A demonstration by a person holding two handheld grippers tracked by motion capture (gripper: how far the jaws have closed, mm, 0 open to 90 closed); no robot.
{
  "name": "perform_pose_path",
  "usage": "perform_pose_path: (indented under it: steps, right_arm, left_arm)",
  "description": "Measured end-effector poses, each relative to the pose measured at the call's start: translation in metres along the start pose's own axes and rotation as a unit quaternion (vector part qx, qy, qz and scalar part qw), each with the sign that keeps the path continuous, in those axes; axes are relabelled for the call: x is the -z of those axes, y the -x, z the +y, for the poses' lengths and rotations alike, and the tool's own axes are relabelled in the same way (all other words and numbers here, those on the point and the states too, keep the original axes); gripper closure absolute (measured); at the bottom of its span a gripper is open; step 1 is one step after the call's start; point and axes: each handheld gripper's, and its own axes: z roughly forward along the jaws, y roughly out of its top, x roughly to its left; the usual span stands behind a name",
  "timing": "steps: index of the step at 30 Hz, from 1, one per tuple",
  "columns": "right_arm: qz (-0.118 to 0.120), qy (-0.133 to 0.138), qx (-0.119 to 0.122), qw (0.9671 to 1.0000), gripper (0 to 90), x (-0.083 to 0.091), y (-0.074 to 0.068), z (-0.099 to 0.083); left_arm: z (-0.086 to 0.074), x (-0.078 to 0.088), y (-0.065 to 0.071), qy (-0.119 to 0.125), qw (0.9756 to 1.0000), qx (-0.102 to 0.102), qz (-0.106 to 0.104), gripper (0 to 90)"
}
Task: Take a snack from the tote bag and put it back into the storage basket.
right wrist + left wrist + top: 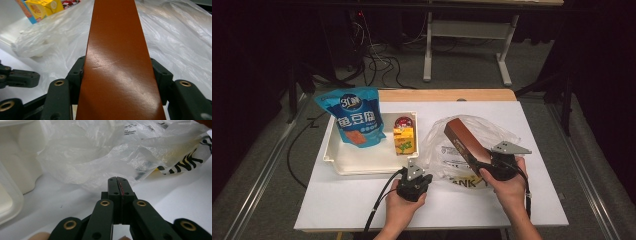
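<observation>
My right gripper (482, 162) is shut on a long brown box (464, 142), its jaws clamping the two sides, and holds it tilted above a crumpled clear plastic bag (507, 135). In the right gripper view the box (117, 62) runs up the middle between the jaws of that gripper (118, 70), with the bag (175, 37) beneath. My left gripper (414, 175) rests low on the table at the bag's left edge. Its jaws (117, 181) are shut together, tips against the bag's hem (87, 157). Whether any film is pinched cannot be made out.
A white tray (362, 165) at the left holds a blue snack pouch (356, 117), a yellow juice carton (404, 140) and a small red item (403, 121). The tray's wall (15, 170) stands close to the left gripper. White table surface (342, 200) lies in front.
</observation>
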Motion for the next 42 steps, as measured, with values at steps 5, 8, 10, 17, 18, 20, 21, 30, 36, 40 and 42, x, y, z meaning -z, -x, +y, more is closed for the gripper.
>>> perform_pose_path:
  steps: [5, 8, 10, 17, 18, 20, 21, 30, 36, 40, 42]
  right_arm:
    - [0.008, -0.001, 0.016, 0.9998, 43.7, 0.013, -0.004, -0.004]
    - [0.012, 0.003, 0.024, 0.9996, 43.7, 0.022, -0.007, -0.008]
    - [0.012, 0.003, 0.031, 0.9994, 43.7, 0.028, -0.009, -0.01]
    - [0.035, 0.001, 0.035, 0.9988, 43.7, 0.043, -0.01, -0.019]
    - [0.037, -0.001, 0.042, 0.9984, 43.7, 0.045, -0.011, -0.02]
    - [0.043, -0.006, 0.051, 0.9978, 43.7, 0.047, -0.013, -0.02]
    - [0.048, -0.008, 0.058, 0.9971, 43.7, 0.049, -0.015, -0.021]
    - [0.09, -0.001, 0.094, 0.9914, 43.6, 0.057, -0.025, -0.021]
    - [0.12, -0.001, 0.111, 0.9865, 43.5, 0.056, -0.03, -0.02]
    - [0.14, -0.006, 0.121, 0.9828, 43.5, 0.052, -0.036, -0.021]
    - [0.149, -0.01, 0.127, 0.9806, 43.5, 0.049, -0.039, -0.021]
  left_arm:
    - [0.007, 0.006, -0.003, 0.005, 1.0, 0.0, -0.003, 89.8]
    - [0.012, 0.014, -0.005, 0.009, 0.9999, -0.007, -0.008, 88.0]
    - [0.015, 0.021, -0.007, 0.012, 0.9998, -0.008, -0.015, 86.5]
    - [0.029, 0.044, -0.014, 0.023, 0.9985, 0.004, -0.049, 74.8]
    - [0.031, 0.048, -0.015, 0.024, 0.9982, 0.003, -0.056, 72.8]
    - [0.036, 0.053, -0.015, 0.031, 0.9969, 0.019, -0.07, 68.5]
    - [0.038, 0.057, -0.018, 0.014, 0.9971, -0.005, -0.074, 65.4]
    - [0.054, 0.072, -0.017, 0.018, 0.9947, -0.004, -0.101, 36.7]
    - [0.056, 0.076, -0.019, 0.008, 0.993, -0.019, -0.116, 15.2]
    - [0.057, 0.078, -0.018, 0.001, 0.9891, -0.019, -0.146, 6.6]
    - [0.057, 0.077, -0.017, -0.003, 0.9868, -0.021, -0.161, 4.6]
